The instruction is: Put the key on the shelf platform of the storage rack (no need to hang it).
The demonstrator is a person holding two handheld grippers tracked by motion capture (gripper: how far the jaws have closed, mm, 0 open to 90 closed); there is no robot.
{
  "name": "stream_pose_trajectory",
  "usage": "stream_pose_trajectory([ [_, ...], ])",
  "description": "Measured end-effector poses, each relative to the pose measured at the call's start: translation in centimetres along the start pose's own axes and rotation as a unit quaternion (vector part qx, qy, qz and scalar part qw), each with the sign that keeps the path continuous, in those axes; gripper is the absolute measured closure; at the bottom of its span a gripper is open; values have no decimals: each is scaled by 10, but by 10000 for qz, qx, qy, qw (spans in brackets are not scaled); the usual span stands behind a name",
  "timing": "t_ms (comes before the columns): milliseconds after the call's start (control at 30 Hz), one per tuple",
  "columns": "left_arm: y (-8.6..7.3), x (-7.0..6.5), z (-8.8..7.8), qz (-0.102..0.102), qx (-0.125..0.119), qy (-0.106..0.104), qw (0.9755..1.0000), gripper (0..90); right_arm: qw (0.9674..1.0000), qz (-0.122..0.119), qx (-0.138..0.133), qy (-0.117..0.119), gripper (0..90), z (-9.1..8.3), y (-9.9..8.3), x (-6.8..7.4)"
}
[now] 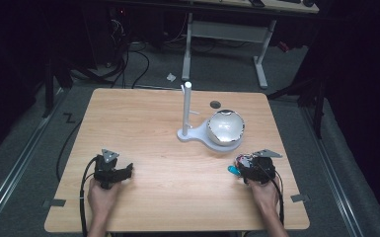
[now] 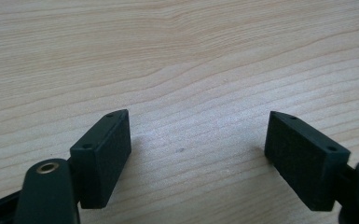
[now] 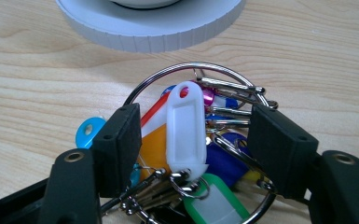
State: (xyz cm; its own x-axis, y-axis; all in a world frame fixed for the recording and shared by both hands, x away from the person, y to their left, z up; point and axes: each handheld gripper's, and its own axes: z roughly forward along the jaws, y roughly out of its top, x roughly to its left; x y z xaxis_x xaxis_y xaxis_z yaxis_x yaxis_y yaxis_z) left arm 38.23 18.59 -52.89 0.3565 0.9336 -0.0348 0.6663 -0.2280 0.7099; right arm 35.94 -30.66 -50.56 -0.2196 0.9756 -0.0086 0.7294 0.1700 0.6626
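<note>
Bench surroundings, dim room.
Wooden bench (image 1: 143, 123) on grey floor (image 1: 19, 163); white-legged desk frame (image 1: 224, 34) behind; dark cables (image 1: 128, 64) and a white scrap (image 1: 170, 77) lie on the floor beyond.

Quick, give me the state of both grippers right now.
Left gripper: open, nothing between its jaws, over bare table.
Right gripper: jaws around the key ring bunch; whether it grips cannot be told.
</note>
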Motion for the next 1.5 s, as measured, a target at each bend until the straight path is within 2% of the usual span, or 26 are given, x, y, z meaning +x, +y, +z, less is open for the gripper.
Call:
stream_pose_trajectory([
  [167,0,0,0,-1,0,0,10000,230,9998,-163,96,-102,348,6,4,5],
  [400,0,0,0,-1,-1,0,10000,230,9996,-237,108,-63,350,8,6,5],
  [467,0,0,0,-1,-1,1,10000,231,9997,-219,51,-26,373,10,6,5],
  [500,0,0,0,-2,-4,3,10000,230,9997,-233,37,-10,416,10,6,5],
  [600,0,0,0,0,-1,2,10000,230,9993,-369,24,-26,491,10,6,7],
  [667,0,0,0,-1,-1,2,10000,230,9993,-373,29,9,503,10,6,7],
  [700,0,0,0,1,-1,2,10000,230,9993,-375,35,25,533,10,6,7],
  [733,0,0,0,0,-2,1,10000,230,9993,-337,46,123,626,9,7,5],
  [867,0,0,0,-2,-2,0,10000,230,9992,-356,45,193,681,8,7,4],
  [933,0,0,0,-4,-3,4,10000,230,9989,-409,8,222,750,8,6,3],
  [1200,0,0,0,-1,-1,0,10000,230,9981,-424,-99,431,796,7,4,0],
  [1367,0,0,0,-1,-1,-1,10000,231,9975,-526,-169,440,804,5,3,0],
  [1500,0,0,0,-4,-4,2,10000,230,9970,-449,-361,517,808,-4,4,-4],
])
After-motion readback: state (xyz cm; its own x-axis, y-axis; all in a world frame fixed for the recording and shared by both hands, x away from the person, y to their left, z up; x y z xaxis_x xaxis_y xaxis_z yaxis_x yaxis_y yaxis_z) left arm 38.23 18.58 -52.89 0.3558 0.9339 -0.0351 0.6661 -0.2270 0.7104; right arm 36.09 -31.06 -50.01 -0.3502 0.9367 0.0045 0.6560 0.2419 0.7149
